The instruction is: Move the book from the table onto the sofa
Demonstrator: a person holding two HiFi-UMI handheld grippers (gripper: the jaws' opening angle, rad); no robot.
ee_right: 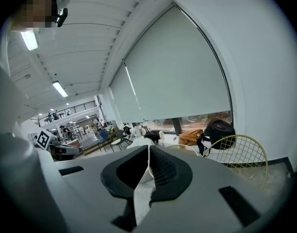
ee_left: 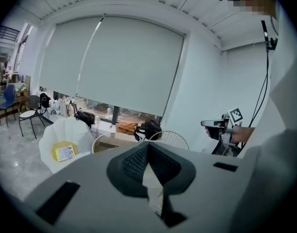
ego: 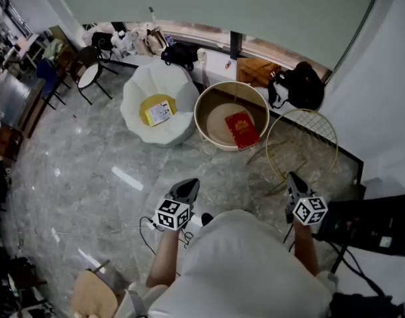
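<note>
A red book (ego: 242,130) lies inside the round beige table (ego: 209,105), which stands right of the white petal-shaped sofa (ego: 139,91). The sofa holds a yellow cushion (ego: 151,105) with a white leaflet on it. My left gripper (ego: 189,184) is held above the floor, well short of the sofa and table, shut and empty. My right gripper (ego: 292,177) hovers to the right, near a wire-mesh round stand (ego: 302,144), also shut with nothing in it. In the left gripper view the sofa (ee_left: 66,135) and the table's rim (ee_left: 102,139) lie beyond the closed jaws.
A black backpack (ego: 302,85) and a brown bag (ego: 259,70) sit on the window ledge behind the table. Chairs (ego: 90,75) stand at the far left. A black case (ego: 378,224) lies on the floor at my right, with cables by my feet.
</note>
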